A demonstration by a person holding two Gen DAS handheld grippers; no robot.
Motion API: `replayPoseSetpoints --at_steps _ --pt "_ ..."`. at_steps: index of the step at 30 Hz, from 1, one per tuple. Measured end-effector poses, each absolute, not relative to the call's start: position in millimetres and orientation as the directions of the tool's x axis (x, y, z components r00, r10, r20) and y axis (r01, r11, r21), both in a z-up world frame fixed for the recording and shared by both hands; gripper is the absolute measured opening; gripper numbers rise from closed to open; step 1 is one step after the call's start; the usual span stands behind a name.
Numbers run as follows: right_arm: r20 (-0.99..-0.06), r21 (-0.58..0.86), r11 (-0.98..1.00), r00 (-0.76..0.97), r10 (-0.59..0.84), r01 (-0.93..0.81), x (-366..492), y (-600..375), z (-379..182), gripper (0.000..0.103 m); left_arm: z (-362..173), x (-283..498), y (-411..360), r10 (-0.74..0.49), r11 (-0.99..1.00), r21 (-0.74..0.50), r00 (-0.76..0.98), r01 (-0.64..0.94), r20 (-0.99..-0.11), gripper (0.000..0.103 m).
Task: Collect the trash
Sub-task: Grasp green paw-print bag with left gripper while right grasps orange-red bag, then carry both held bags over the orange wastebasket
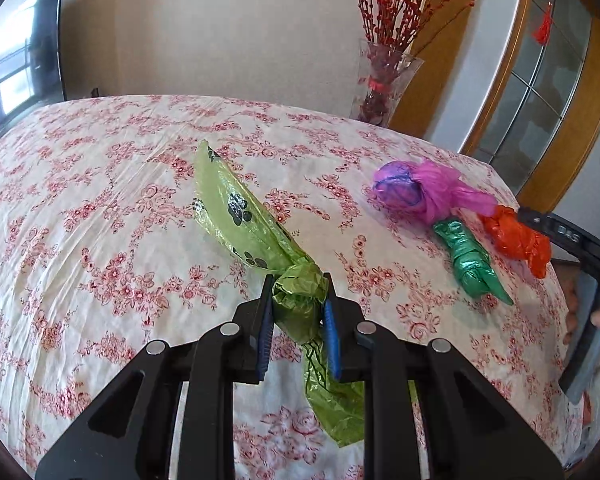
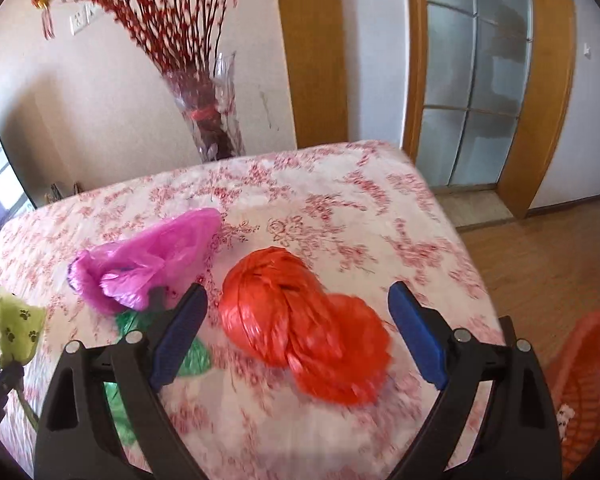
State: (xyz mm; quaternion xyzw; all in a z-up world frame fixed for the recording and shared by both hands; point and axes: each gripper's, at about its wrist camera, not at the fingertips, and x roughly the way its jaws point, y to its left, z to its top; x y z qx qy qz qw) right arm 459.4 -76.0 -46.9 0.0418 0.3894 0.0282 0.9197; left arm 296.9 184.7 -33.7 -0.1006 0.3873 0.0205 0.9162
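Note:
My left gripper (image 1: 298, 308) is shut on the knot of a yellow-green paw-print bag (image 1: 240, 216), which sticks up over the floral table (image 1: 80, 220); the bag also shows at the left of the right wrist view (image 2: 18, 334). My right gripper (image 2: 296, 320) is open wide, its fingers on either side of an orange-red bag (image 2: 300, 320) lying on the table. A pink bag (image 2: 148, 264) and a dark green bag (image 2: 192, 360) lie to its left. In the left wrist view the pink bag (image 1: 416, 192), green bag (image 1: 470, 260) and orange bag (image 1: 518, 240) lie at the right.
An orange basket (image 2: 584, 380) stands on the wooden floor off the table's right edge. A glass vase (image 2: 210, 116) with red branches stands behind the table's far edge, also in the left wrist view (image 1: 380, 84). A TV (image 1: 20, 60) is at the far left.

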Motion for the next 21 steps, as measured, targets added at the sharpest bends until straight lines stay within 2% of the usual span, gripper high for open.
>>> replayPoseSetpoints --at_steps 5,9,12,21 --pt "-0.763 0.055 0.996 0.641 0.085 -0.067 471 -65 -64 0.088 -35 302 181 -0.045 0.982 -0.161 0.695 -0.103 -0.718 0.021" --pt "-0.802 0.055 0.993 0.588 0.104 -0.100 470 -65 -78 0.060 -34 302 174 -0.057 0.982 -0.166 0.694 -0.091 -0.717 0.021" --pt "-0.804 0.060 0.994 0.586 0.101 -0.089 462 -71 -79 0.046 -31 302 169 -0.069 0.982 -0.172 0.696 -0.079 -0.715 0.021" --pt "-0.793 0.128 0.991 0.595 0.132 -0.049 414 -108 -68 0.045 -12 292 139 -0.106 0.984 -0.175 0.712 -0.024 -0.694 0.021"
